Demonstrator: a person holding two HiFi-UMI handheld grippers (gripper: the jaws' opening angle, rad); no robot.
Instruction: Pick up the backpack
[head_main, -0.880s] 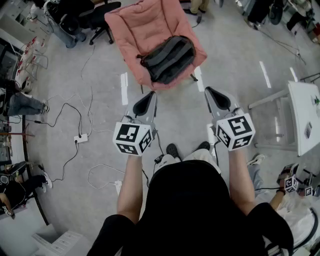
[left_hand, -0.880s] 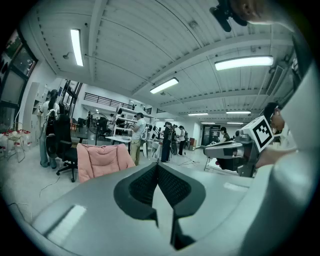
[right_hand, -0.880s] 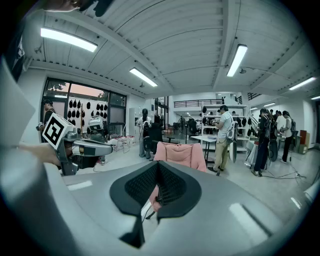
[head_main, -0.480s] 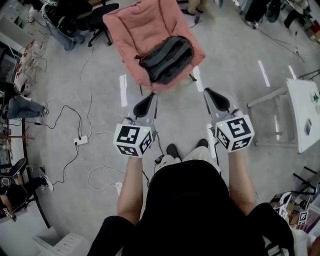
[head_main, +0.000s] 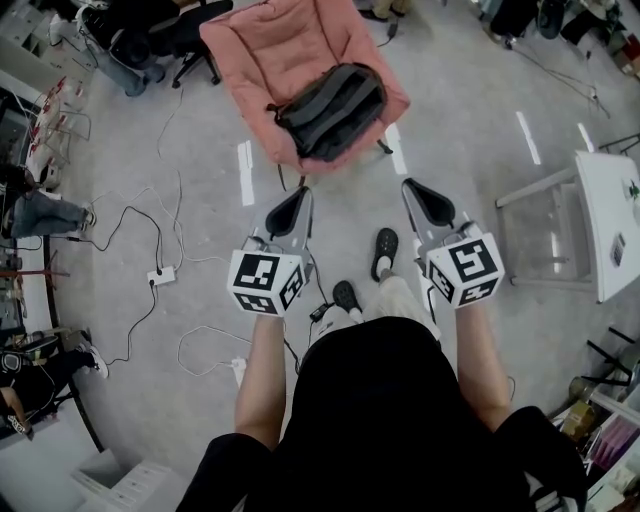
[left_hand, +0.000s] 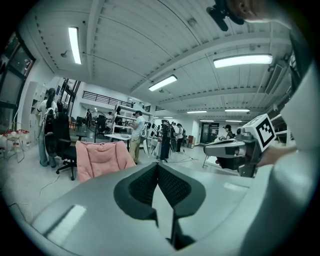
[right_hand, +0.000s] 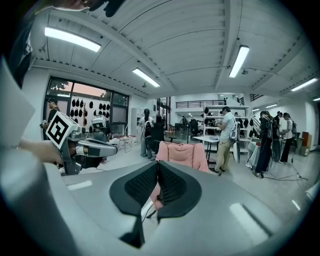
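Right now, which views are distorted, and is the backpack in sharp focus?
Head view: evenly lit, some bending at the edges, backpack sharp on the pink chair. Left gripper view: strong fisheye, black corners, ceiling lamp glaring. Right gripper view: the same fisheye and black corners.

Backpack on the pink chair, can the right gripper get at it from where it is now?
Probably not yet. The right gripper is shut and held short of the backpack, which lies on the pink chair, with bare floor between. Nothing blocks the way; stepping closer should do.

Pink chair (head_main: 250, 60) top cut by upper edge, white table (head_main: 612, 222) cut at right edge
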